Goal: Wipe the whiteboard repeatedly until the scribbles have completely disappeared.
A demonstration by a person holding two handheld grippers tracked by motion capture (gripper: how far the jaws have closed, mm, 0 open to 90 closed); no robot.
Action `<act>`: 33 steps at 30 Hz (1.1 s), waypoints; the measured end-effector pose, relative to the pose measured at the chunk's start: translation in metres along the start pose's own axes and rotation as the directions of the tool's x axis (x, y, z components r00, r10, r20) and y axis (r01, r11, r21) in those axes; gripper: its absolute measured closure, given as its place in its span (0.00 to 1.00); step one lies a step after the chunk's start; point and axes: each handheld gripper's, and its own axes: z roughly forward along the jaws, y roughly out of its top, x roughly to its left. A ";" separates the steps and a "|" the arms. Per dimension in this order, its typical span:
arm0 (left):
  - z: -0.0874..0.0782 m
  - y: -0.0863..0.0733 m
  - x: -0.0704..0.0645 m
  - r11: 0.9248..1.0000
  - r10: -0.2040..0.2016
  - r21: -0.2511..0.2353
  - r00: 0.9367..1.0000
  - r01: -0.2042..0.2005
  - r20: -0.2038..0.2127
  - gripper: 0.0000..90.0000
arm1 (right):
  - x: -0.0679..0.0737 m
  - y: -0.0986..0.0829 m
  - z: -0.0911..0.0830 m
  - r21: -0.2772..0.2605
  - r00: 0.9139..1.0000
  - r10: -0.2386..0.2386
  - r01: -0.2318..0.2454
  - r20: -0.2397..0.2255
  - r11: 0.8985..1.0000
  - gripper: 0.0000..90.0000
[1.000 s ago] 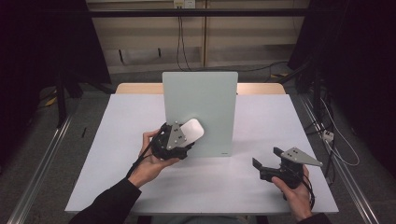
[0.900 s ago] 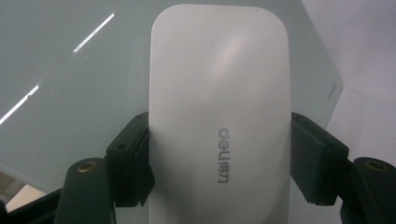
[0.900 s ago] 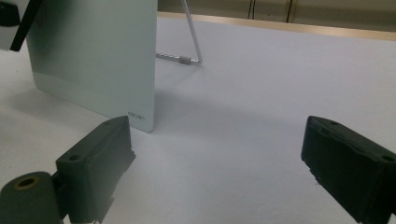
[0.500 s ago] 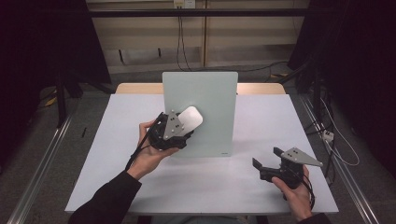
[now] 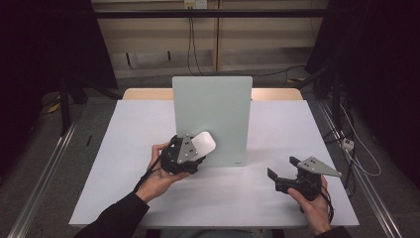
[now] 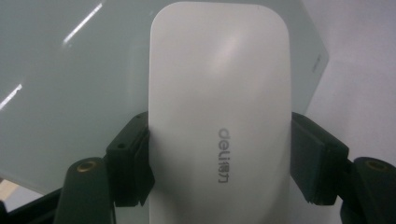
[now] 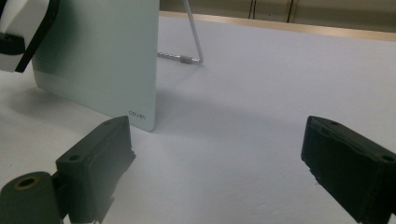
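A white rounded eraser-like block [image 5: 203, 144] marked "deli" [image 6: 219, 116] is clamped between the jaws of my left gripper [image 5: 198, 148], held just in front of the lower left part of a pale green upright board [image 5: 213, 116]. The board [image 7: 100, 60] leans on a wire stand [image 7: 191, 51] at the table's middle. Whether the block touches the board is not clear. My right gripper [image 5: 282, 171] hovers near the table's front right, open and empty, its jaws wide apart [image 7: 219, 172].
The white table [image 5: 124, 148] has bare surface left and right of the board. Its wooden far edge [image 5: 143, 94] shows behind. Metal rails and cables run along the floor on both sides.
My left gripper has shifted with the white block along the front of the board, a little left and then back right and lower. The right gripper has stayed still.
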 end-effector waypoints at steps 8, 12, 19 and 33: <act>0.000 -0.001 0.000 1.000 -0.005 0.005 1.000 0.005 0.014 0.35 | 0.000 0.000 0.000 0.001 1.000 0.002 -0.002 -0.001 1.000 0.10; -0.006 0.005 0.010 1.000 -0.018 -0.017 1.000 0.018 -0.009 0.35 | 0.000 0.000 0.000 0.001 1.000 0.003 -0.003 -0.001 1.000 0.10; -0.006 0.010 0.013 0.999 -0.017 -0.029 1.000 0.017 -0.025 0.35 | 0.000 0.000 0.000 0.003 1.000 0.000 0.000 -0.002 1.000 0.10; 0.009 0.002 -0.010 1.000 0.021 0.015 0.999 -0.021 0.030 0.35 | 0.000 0.000 0.000 0.002 1.000 0.004 -0.004 -0.002 1.000 0.10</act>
